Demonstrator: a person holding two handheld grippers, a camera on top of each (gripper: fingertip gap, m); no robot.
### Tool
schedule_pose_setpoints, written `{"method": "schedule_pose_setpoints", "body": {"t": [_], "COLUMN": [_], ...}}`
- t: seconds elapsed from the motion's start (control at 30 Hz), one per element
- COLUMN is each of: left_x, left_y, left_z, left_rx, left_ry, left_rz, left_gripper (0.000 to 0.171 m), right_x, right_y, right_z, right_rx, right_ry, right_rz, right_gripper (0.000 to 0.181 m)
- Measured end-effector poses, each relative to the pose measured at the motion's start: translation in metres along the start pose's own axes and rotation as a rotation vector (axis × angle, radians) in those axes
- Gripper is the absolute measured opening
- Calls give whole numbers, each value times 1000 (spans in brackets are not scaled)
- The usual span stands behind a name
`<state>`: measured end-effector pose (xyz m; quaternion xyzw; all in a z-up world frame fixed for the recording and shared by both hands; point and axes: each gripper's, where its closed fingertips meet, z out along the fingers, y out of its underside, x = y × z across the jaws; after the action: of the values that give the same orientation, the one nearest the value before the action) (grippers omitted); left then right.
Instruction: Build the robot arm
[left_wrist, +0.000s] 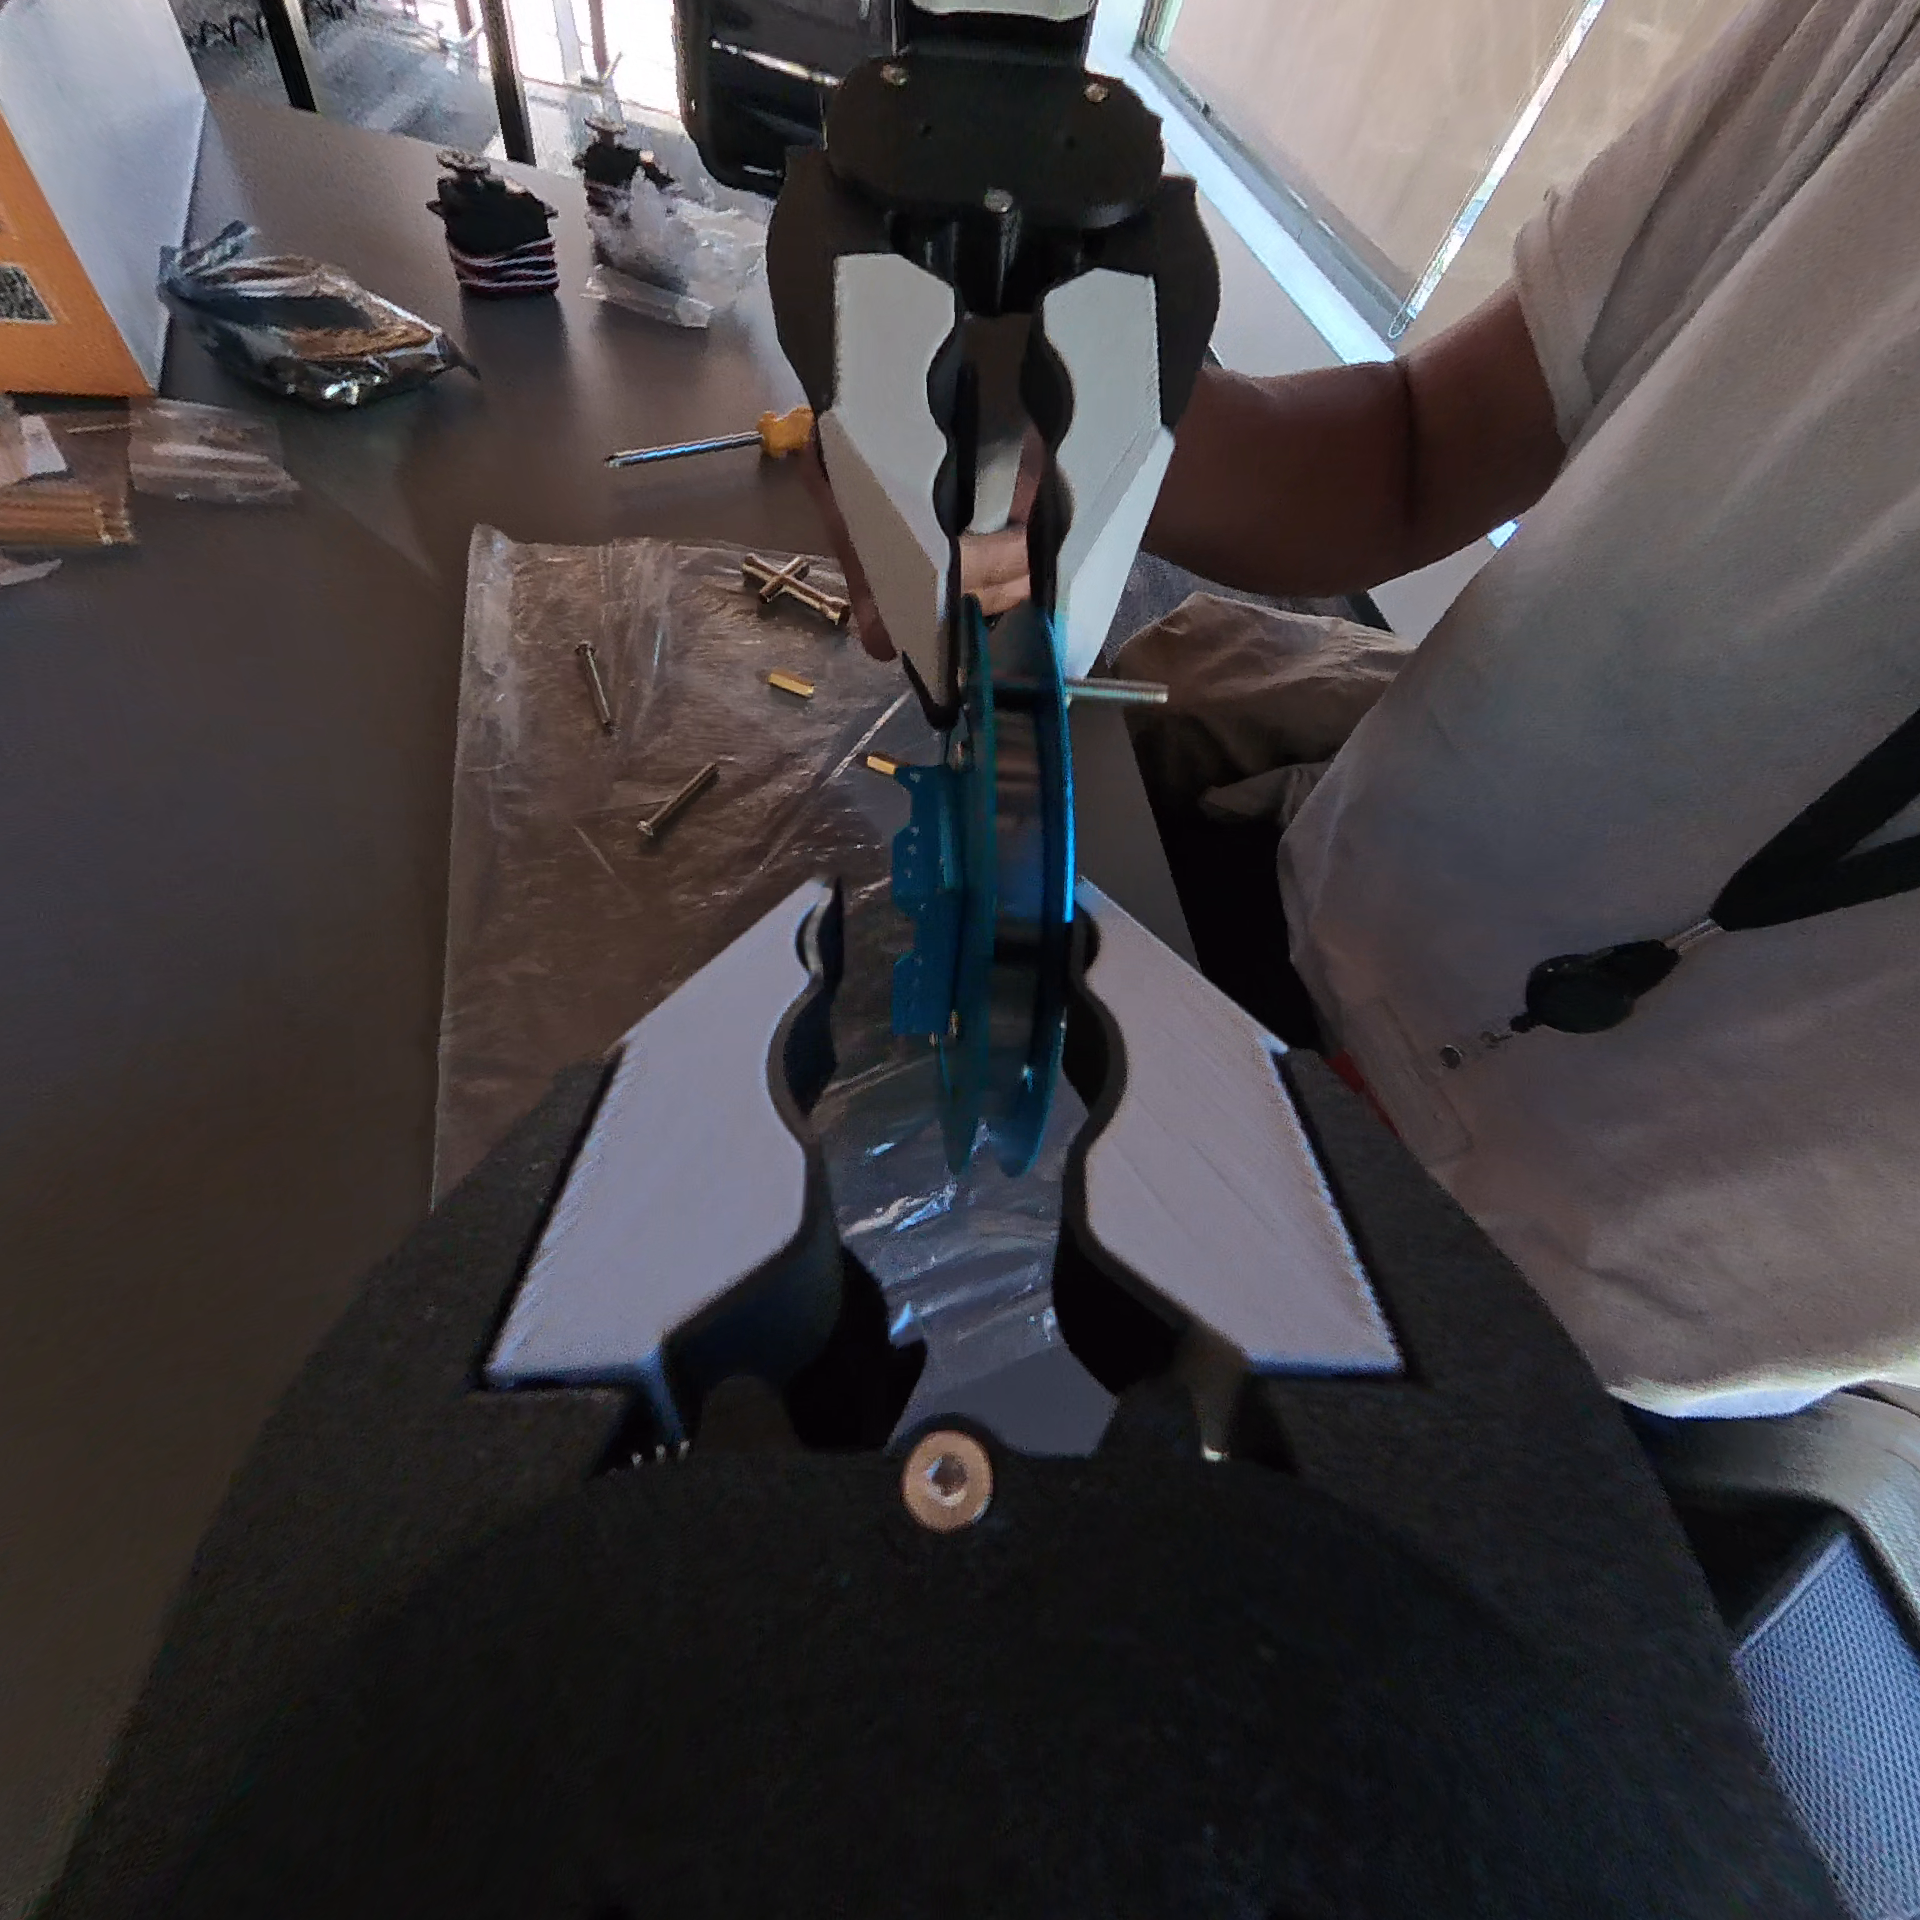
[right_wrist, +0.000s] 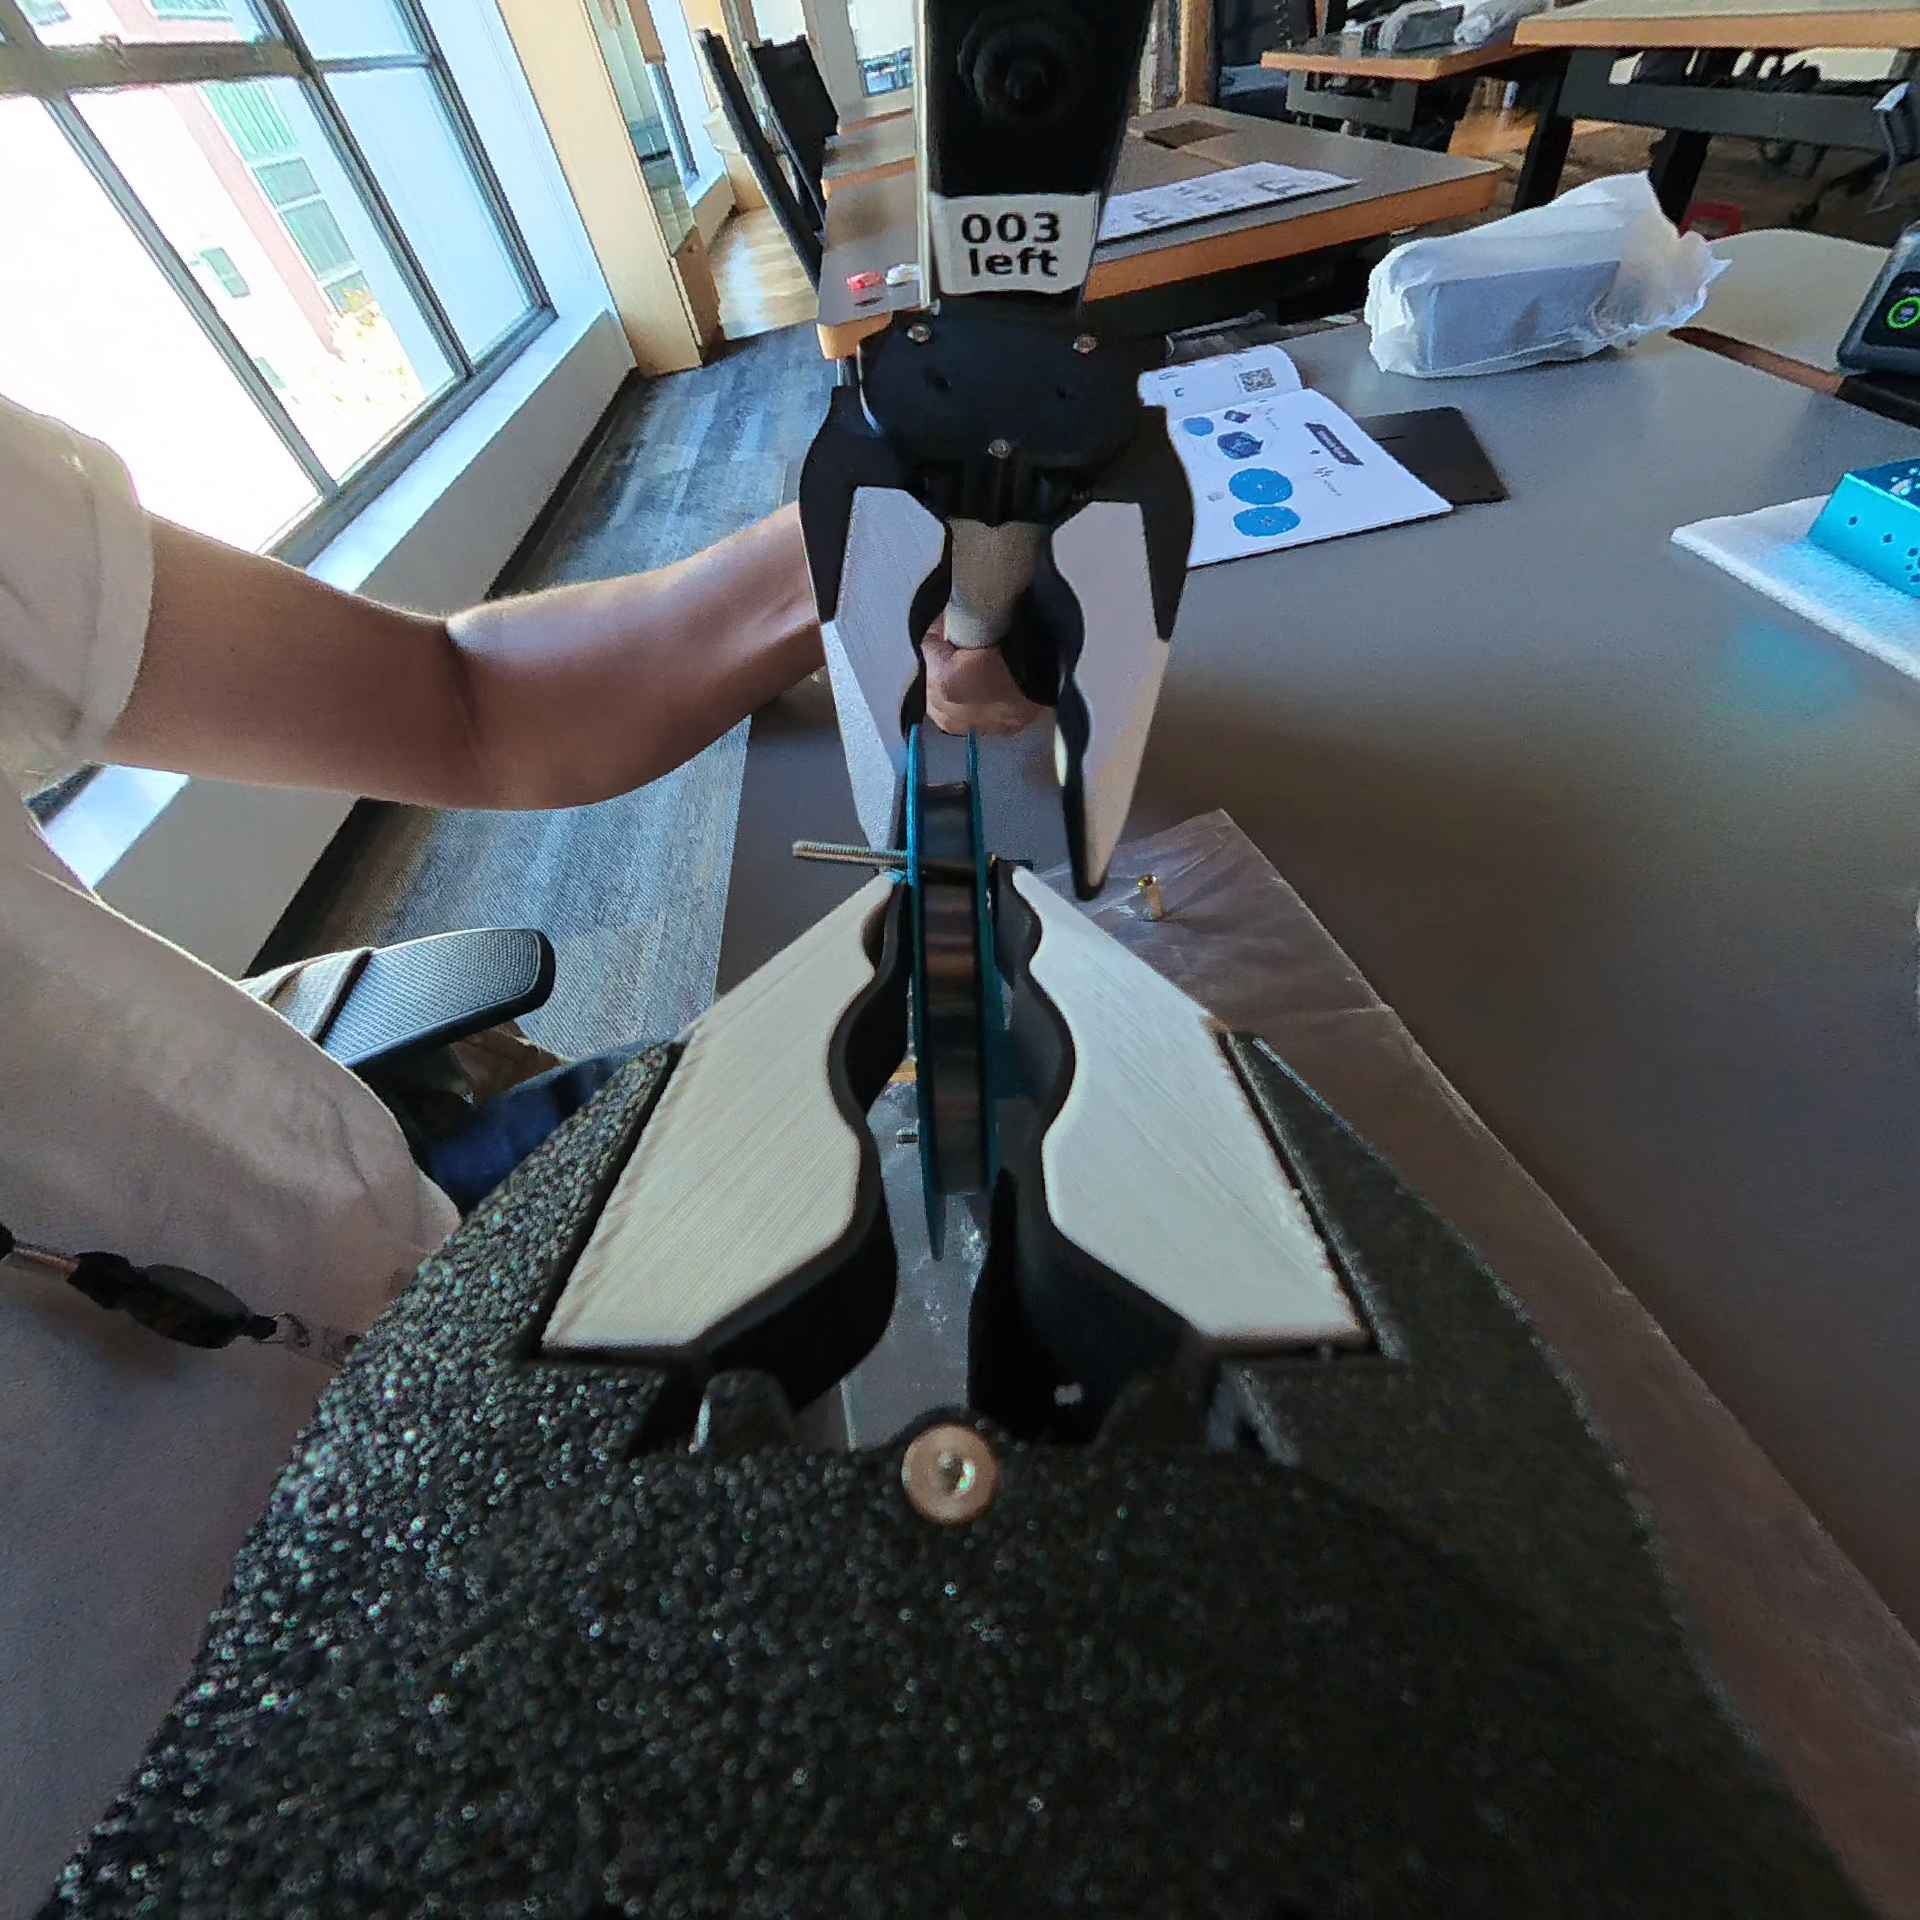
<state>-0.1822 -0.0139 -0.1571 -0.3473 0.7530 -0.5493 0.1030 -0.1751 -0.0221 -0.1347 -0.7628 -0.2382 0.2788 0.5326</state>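
Left tool (left_wrist: 956, 914) stands fairly wide around the lower edge of a blue disc assembly (left_wrist: 1049, 810). Its right finger lies against the outer disc, and its left finger stands a little off the blue perforated bracket (left_wrist: 925, 904) fixed to the other disc. Right tool (right_wrist: 945, 894) faces it from the far side, narrowed onto the assembly's opposite edge with both fingertips pressed to the two discs. The assembly is held on edge in the air above the tabletop (left_wrist: 260, 831). The discs are parallel and close together, and a threaded bolt (left_wrist: 1117, 693) pokes out sideways through them toward the person's white shirt (left_wrist: 1610, 831).

Below the tools a clear plastic sheet (left_wrist: 623, 935) is spread flat. On it lie two loose bolts (left_wrist: 594, 686) (left_wrist: 677, 800), a small brass standoff (left_wrist: 790, 683) and a cross-shaped socket wrench (left_wrist: 787, 574).

Beyond the sheet there is a yellow-handled screwdriver (left_wrist: 707, 442). Farther back are two black servos (left_wrist: 499, 234), a crumpled dark foil bag (left_wrist: 301, 327) and an orange box (left_wrist: 42, 260) at the edge.

In the right wrist view, an open instruction booklet (right_wrist: 1299, 468) lies behind the left tool. A blue metal part (right_wrist: 1870, 520) on white foam sits off to the right, and a white plastic bag (right_wrist: 1507, 291) lies farther back.
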Motion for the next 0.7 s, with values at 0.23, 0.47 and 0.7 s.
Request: {"method": "schedule_pose_setpoints", "body": {"t": [0.23,0.47,0.7], "left_x": [26,-18,-40], "left_y": [-15,-23,-24], "left_z": [0,27,37], "left_rx": [-26,-104,-85], "left_ry": [104,216,89], "left_rz": [95,8,-91], "left_gripper": [29,27,33], "right_x": [-23,14,28], "right_y": [-14,-2,8], "right_z": [-11,-34,-48], "right_rx": [29,32,90], "right_ry": [43,386,508], "right_rz": [1,71,77], "right_gripper": [15,14,14]}}
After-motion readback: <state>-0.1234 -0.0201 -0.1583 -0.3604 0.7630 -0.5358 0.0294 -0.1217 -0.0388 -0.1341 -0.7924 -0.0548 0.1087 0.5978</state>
